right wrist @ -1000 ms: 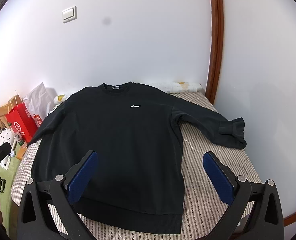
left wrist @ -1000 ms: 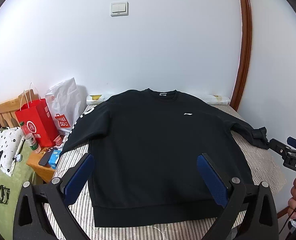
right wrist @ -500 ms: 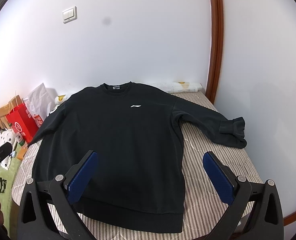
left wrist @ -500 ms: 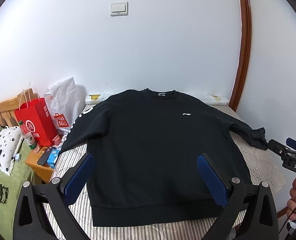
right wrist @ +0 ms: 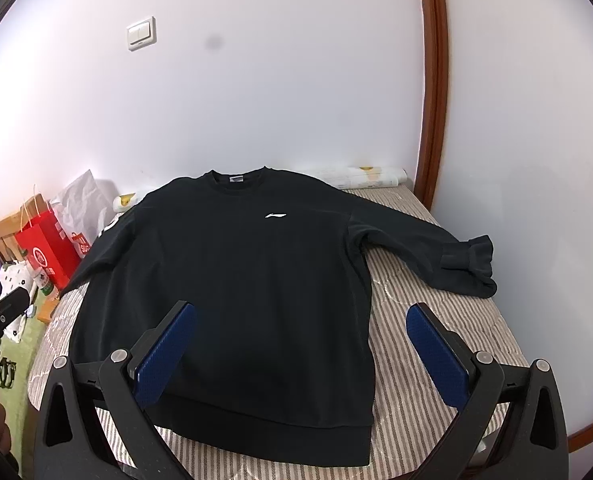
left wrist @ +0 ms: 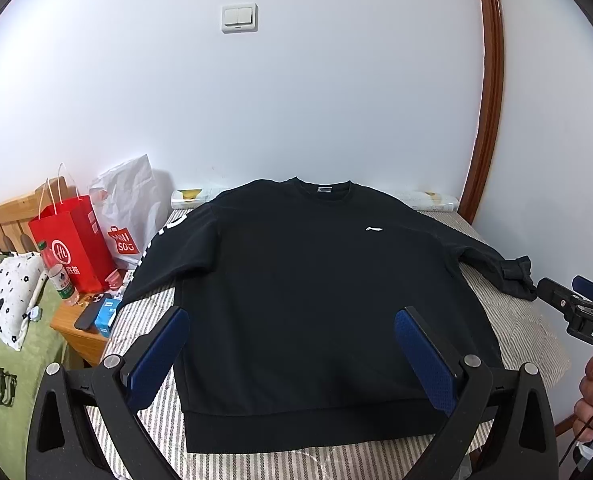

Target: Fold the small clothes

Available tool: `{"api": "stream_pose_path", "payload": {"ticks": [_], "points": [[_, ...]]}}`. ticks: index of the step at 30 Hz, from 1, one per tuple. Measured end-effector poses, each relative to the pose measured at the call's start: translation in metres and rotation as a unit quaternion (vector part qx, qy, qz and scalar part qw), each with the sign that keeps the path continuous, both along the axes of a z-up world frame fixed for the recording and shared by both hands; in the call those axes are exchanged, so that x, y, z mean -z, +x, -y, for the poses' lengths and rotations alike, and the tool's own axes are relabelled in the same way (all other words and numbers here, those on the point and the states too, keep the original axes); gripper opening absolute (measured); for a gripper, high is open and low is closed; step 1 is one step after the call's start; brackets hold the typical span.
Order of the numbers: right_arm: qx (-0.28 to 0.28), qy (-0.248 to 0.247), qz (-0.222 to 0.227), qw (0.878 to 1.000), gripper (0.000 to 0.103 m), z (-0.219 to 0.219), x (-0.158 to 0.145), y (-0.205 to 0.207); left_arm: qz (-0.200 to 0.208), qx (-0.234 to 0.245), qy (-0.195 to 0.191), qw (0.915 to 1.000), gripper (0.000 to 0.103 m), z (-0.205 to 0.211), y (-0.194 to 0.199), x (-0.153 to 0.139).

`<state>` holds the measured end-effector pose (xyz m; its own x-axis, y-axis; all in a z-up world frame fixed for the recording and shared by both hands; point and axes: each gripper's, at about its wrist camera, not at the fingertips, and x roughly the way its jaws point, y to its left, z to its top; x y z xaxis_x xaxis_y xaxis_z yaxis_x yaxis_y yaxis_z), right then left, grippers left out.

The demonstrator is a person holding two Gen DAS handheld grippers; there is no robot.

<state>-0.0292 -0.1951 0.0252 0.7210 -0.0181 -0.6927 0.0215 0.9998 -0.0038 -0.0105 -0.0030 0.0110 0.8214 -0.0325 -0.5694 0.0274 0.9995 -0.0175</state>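
Note:
A black sweatshirt [left wrist: 308, 288] with a small white chest logo lies flat, front up, on a striped bed [left wrist: 528, 320]. It also shows in the right wrist view [right wrist: 248, 280]. Its right sleeve ends in a bunched cuff [right wrist: 472, 264] near the wall; its left sleeve [left wrist: 156, 264] hangs toward the bed's left edge. My left gripper [left wrist: 292, 356] is open and empty above the hem. My right gripper [right wrist: 300, 348] is open and empty above the hem's right part. The right gripper's tip shows in the left wrist view [left wrist: 576, 308].
A white wall stands behind the bed, with a brown door frame [left wrist: 488, 92] at the right. A red paper bag [left wrist: 72, 248], a white shopping bag [left wrist: 128, 208] and a wooden nightstand [left wrist: 80, 332] with small items stand left of the bed. A rolled paper [right wrist: 360, 178] lies at the bed's head.
Both views have shifted only slightly; the grippers stay open above the hem and the sweatshirt has not moved.

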Motion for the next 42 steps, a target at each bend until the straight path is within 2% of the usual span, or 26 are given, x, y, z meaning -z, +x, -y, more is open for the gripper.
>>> {"api": "stream_pose_path", "payload": {"ticks": [42], "points": [[-0.019,-0.004,0.003,1.0,0.103,-0.022,-0.002,-0.002,0.004,-0.016,-0.023,0.9996,0.103,-0.023,0.003,0.005]]}}
